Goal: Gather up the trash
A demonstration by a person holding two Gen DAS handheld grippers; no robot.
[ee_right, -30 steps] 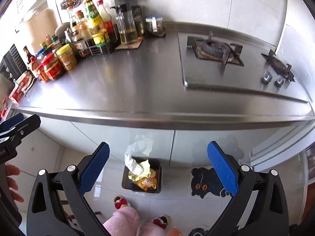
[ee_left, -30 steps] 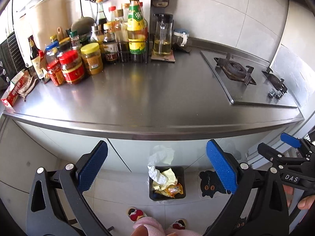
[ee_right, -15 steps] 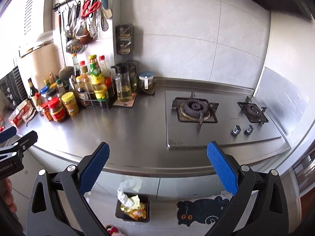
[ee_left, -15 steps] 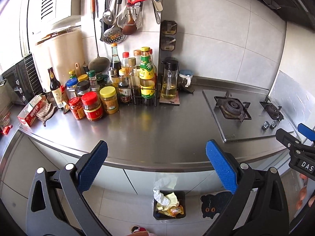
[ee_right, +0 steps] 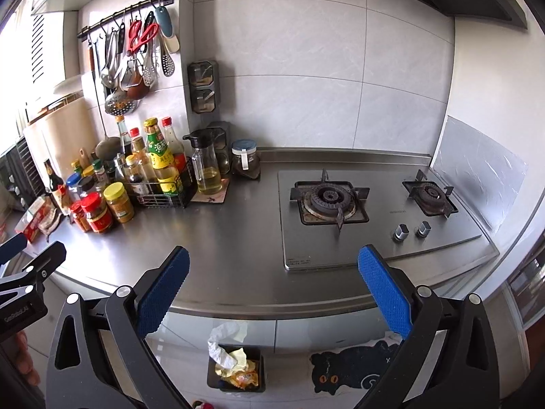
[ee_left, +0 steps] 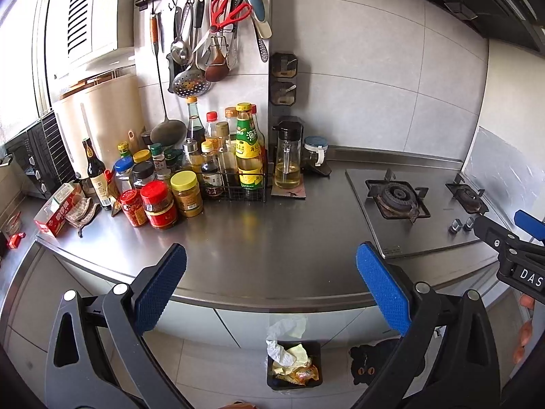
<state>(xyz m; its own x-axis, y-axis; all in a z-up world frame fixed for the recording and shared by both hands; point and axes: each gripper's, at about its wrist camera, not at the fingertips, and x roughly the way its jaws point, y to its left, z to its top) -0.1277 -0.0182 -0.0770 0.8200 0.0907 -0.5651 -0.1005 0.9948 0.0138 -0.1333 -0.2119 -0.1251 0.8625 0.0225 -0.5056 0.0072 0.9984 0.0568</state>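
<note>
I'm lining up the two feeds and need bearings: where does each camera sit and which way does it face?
Left wrist: on the left gripper, facing the counter and wall; open blue fingers frame it; right gripper at the right edge.
Right wrist: on the right gripper, more toward the stove; left gripper at the left edge.
Shared: counter, bottles, stove, bin on the floor.

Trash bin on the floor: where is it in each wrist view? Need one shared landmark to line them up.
Left wrist: trash bin at bottom centre, below the counter edge, between the open fingers, a little right of midline.
Right wrist: trash bin at bottom, left of centre, nearer the left finger.
Shared landmark: the black cat mat lies on the floor just right of the bin in both.
</note>
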